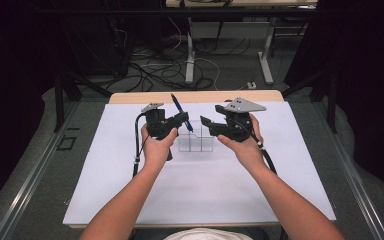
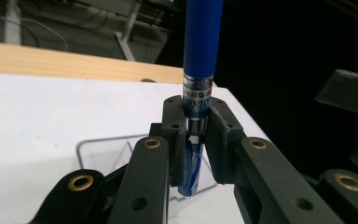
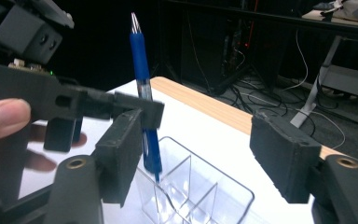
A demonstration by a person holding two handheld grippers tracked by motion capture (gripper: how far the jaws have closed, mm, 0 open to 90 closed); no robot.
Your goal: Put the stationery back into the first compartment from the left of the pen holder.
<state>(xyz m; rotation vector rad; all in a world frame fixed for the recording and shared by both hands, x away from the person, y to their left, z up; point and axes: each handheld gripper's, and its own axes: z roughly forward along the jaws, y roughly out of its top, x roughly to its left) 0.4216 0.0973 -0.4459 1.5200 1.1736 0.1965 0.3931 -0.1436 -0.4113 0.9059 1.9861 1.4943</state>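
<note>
Glossy plastic pen (image 2: 202,42) (clear organiser (image 3: 200,196)).

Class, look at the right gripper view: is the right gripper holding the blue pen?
No: the right gripper has its fingers spread with nothing between them, while the left gripper clamps the blue pen.

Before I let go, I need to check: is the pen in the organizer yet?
Partly in: the pen, clamped in the left gripper, has its lower end inside the clear organizer.

From the left gripper view, my blue pen (image 2: 202,46) runs off the top edge, and its middle is hidden between the jaws. The clear organizer (image 2: 121,149) sits mostly behind them. The print on the pen's band is too blurred to read.
</note>
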